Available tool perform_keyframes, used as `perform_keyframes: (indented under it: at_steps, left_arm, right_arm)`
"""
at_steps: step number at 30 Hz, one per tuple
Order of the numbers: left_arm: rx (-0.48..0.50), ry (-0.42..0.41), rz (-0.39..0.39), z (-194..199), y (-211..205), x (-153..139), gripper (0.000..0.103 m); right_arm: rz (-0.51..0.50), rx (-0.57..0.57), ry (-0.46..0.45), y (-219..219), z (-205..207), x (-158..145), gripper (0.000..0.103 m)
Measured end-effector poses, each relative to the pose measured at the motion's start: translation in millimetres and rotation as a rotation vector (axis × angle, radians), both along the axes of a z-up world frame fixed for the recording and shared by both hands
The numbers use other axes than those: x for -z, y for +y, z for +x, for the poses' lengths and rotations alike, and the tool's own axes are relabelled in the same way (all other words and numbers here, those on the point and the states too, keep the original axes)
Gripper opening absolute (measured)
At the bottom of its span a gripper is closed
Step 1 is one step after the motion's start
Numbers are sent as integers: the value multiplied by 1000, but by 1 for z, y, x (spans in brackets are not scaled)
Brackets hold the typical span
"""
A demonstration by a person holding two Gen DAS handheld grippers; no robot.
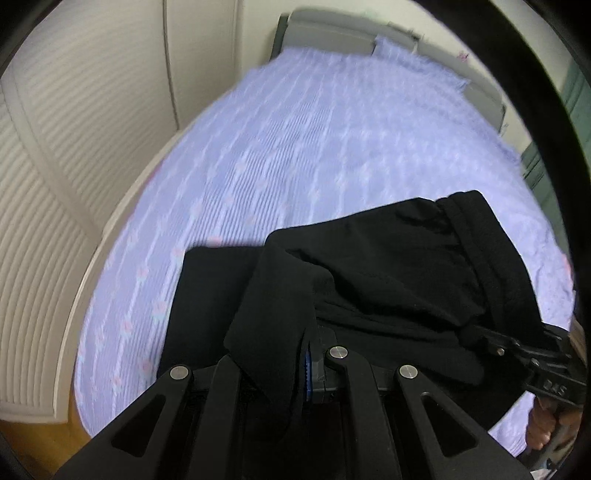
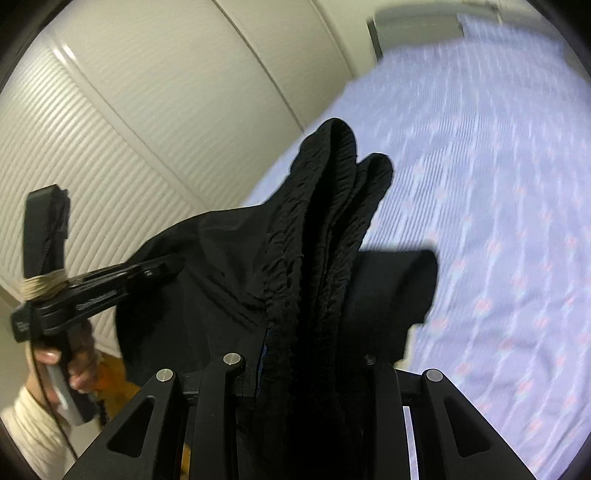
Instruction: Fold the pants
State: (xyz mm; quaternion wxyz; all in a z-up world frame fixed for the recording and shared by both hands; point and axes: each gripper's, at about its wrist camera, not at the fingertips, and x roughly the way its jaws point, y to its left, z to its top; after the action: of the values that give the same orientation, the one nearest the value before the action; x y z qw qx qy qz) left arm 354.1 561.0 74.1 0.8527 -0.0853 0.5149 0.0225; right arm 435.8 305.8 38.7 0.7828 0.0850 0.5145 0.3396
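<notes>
The black pants (image 1: 388,266) hang bunched between my two grippers above a bed. My left gripper (image 1: 295,354) is shut on a fold of the pants; cloth drapes over its fingers and hides the tips. It also shows at the left of the right wrist view (image 2: 162,266), clamped on the cloth edge. My right gripper (image 2: 306,350) is shut on the gathered waistband (image 2: 332,184), which stands up above its hidden fingers. It also shows at the right of the left wrist view (image 1: 495,339), pinching the pants.
The bed has a lilac patterned cover (image 1: 295,147) and a grey headboard (image 1: 332,33). White louvred wardrobe doors (image 2: 110,129) stand along its left side. Wooden floor (image 1: 37,443) shows below the bed's edge.
</notes>
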Motion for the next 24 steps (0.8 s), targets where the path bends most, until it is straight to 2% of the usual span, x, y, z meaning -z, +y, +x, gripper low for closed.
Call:
perform_keyframes:
  at_steps: [3,6,8,10,12,13,15,17,19,22,23,24]
  left_arm:
    - [-18,65,-3,-6,11,34,10]
    - [-22,76,-46,-19,17,47,12]
    - [-39,77,-105,-29,26,51,17]
    - [-75,61,-193,-35,36,55,28]
    - [-141,38,-293,-37,52,62,39]
    - [-180,24,-352,-36,59,65,42]
    - [-237,2,-447,-36,72,72,44]
    - [-266,-21,-484,-34,76,76,45]
    - [-271,-27,-507,-30,76,80,52]
    - [-314,-52,-588,-26,79,88,50]
    - [-335,-70,-604,-25,82,87,46]
    - [-343,-82,-602,-24,87,85,27]
  right_arm:
    - [-35,-12,79,15,-7,32,27]
    - [-34,-20,120,18,-18,53,27]
    - [-30,-21,127,17,-14,61,27]
    - [-34,-20,133,15,-7,64,27]
    - [-33,-16,146,15,-8,68,27]
    - [-33,-18,150,6,7,67,27]
    - [-43,-25,144,3,8,68,27]
    - [-59,-35,133,19,6,61,27]
    - [-68,-46,117,31,-11,63,28]
    - [-79,-57,99,33,-10,64,28]
    - [-86,-59,97,33,-10,64,28]
    - [-88,-60,96,34,-9,62,28]
